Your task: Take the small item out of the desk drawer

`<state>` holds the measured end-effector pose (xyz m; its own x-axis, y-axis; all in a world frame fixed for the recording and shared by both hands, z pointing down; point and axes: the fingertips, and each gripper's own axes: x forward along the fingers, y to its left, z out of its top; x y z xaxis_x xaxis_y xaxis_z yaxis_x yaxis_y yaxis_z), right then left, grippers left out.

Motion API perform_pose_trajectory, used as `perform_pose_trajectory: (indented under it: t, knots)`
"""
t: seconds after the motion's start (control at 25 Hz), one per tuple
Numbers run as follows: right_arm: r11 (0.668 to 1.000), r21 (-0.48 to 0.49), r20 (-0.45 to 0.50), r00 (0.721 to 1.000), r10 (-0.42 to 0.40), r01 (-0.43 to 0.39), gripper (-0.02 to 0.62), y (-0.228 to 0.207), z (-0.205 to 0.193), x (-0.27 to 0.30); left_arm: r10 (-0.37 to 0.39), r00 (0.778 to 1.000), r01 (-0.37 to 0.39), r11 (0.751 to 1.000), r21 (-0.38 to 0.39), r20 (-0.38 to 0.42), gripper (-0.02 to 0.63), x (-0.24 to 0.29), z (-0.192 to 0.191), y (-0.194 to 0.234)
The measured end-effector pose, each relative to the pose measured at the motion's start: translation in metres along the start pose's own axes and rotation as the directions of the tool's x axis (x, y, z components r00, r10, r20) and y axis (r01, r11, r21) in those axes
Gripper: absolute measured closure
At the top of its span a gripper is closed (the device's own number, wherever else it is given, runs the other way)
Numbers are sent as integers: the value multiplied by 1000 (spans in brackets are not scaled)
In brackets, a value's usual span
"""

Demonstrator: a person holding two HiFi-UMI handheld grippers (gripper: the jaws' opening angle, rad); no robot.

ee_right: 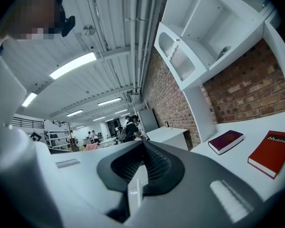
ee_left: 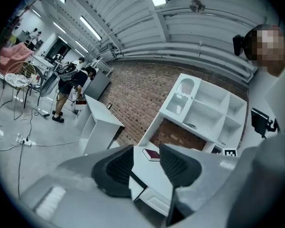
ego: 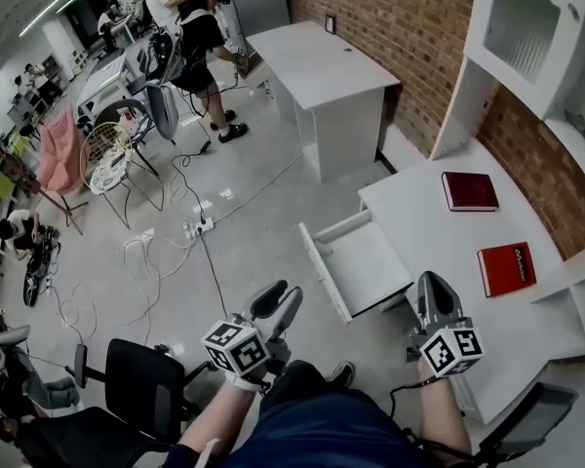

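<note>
The white desk (ego: 434,227) has its drawer (ego: 319,269) pulled open to the left; the drawer's inside shows only bare white. My right gripper (ego: 435,292) is held just in front of the desk's near edge, beside the drawer. In the right gripper view its jaws (ee_right: 137,175) are pressed onto a small flat white item (ee_right: 134,192), mostly hidden by the pads. My left gripper (ego: 279,300) hangs over the floor left of the drawer, open and holding nothing; in the left gripper view (ee_left: 146,167) the desk top shows between its fingers.
A dark red book (ego: 469,191) and a red book (ego: 506,268) lie on the desk. A white shelf unit (ego: 536,37) stands against the brick wall. A second white desk (ego: 317,66), floor cables (ego: 190,227), a black chair (ego: 141,388) and people stand around.
</note>
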<state>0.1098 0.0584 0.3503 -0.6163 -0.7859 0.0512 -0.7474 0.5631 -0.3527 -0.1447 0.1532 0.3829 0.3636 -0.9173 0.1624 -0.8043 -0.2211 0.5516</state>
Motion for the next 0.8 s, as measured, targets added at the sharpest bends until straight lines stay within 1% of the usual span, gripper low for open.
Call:
perform_pose_trajectory:
  t: [0.24, 0.36, 0.64, 0.8]
  knots:
    - [1000, 13, -12, 1000, 4, -4, 594, -6, -8, 20, 33, 999, -33, 999, 10, -8, 428, 10, 5, 24]
    - [1000, 15, -24, 1000, -11, 11, 592, -15, -11, 31, 41, 999, -41, 999, 3, -22, 428, 25, 7, 38]
    - [997, 19, -45, 997, -68, 69, 592, -32, -16, 73, 10, 999, -11, 1000, -4, -51, 428, 72, 28, 73]
    - [995, 30, -59, 994, -95, 97, 592, -35, -20, 99, 1, 996, 0, 1000, 15, -95, 428, 97, 37, 98]
